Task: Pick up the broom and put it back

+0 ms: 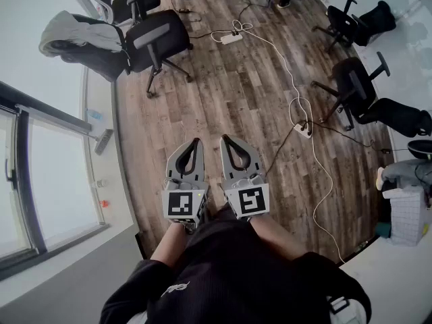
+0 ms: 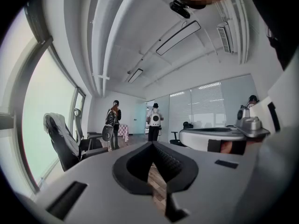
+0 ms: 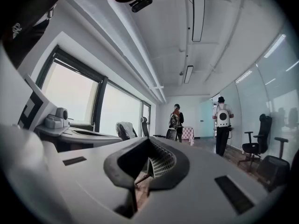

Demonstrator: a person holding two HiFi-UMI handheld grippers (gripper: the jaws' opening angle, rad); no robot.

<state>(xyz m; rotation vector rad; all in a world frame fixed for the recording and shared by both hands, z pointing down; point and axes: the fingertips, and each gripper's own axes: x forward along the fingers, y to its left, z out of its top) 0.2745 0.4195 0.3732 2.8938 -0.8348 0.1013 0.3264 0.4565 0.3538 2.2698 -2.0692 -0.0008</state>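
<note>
Counting in the head view: two grippers, one broom, at least five black swivel office chairs [image 1: 158,39], and two white power strips [image 1: 231,38] on white cables across the brown wood-plank floor [image 1: 229,93]. A grey jacket [image 1: 67,32] is draped over one chair. Two standing people [image 2: 154,121] show at the far end of the room in both gripper views.

The grey left gripper [image 1: 196,141] and grey right gripper [image 1: 225,138] are held side by side, roughly level, over bare floor. On each, the jaw tips meet, leaving only the teardrop hollow behind them, and nothing is gripped. Each gripper's own view confirms this: left gripper [image 2: 152,143], right gripper [image 3: 148,138].

The grey-headed broom with a pale handle [image 1: 103,141] sits at the floor's edge against the white wall under the window [image 1: 54,174]. It is off to the left of the left gripper, well apart from it, and neither gripper touches it.
</note>
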